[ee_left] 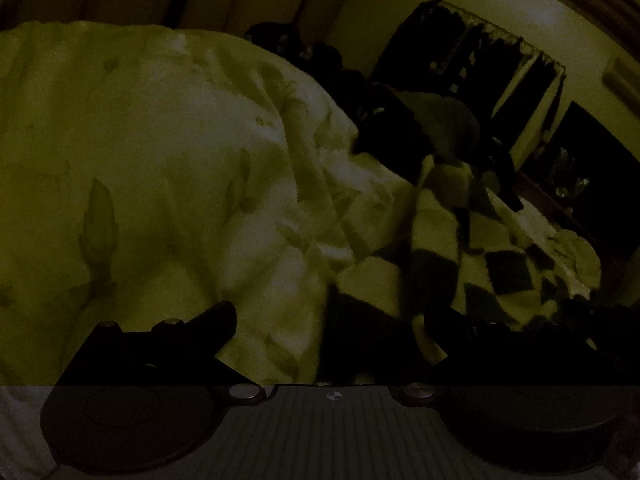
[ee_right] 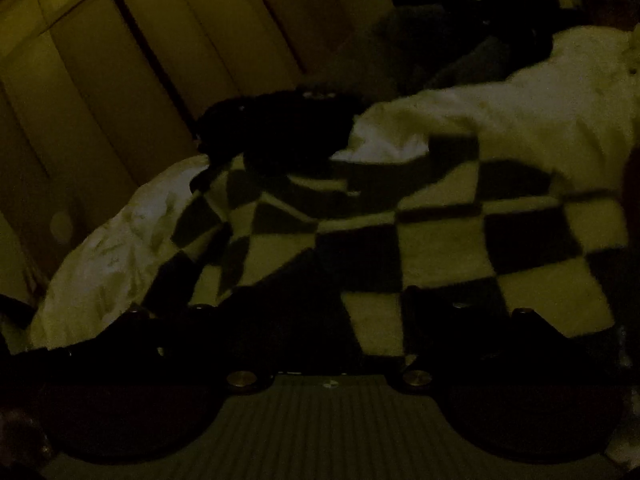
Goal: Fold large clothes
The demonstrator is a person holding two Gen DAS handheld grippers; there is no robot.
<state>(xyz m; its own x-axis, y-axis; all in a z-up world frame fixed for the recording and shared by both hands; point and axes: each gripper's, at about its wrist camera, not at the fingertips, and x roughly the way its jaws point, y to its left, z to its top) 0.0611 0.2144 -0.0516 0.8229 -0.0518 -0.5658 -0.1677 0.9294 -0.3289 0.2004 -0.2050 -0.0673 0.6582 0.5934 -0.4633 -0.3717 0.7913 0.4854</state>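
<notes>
The room is very dark. A black-and-white checkered garment point(ee_left: 460, 240) lies rumpled on a pale floral duvet point(ee_left: 140, 160). In the left wrist view my left gripper point(ee_left: 340, 320) hovers at the garment's near edge. Its fingers point(ee_left: 220, 316) stand wide apart, with a dark fold of the cloth lying between them. In the right wrist view the checkered garment point(ee_right: 440, 236) spreads right in front of my right gripper point(ee_right: 316, 304). Its jaws are also wide apart over the cloth, and the pads are not pressing on it. The fingertips are hard to make out against the black squares.
A dark heap of other clothing point(ee_right: 280, 136) lies behind the garment on the duvet point(ee_right: 520, 108). Panelled wardrobe doors point(ee_right: 120, 60) stand beyond the bed. Dark curtains point(ee_left: 480, 64) hang at the back right in the left wrist view.
</notes>
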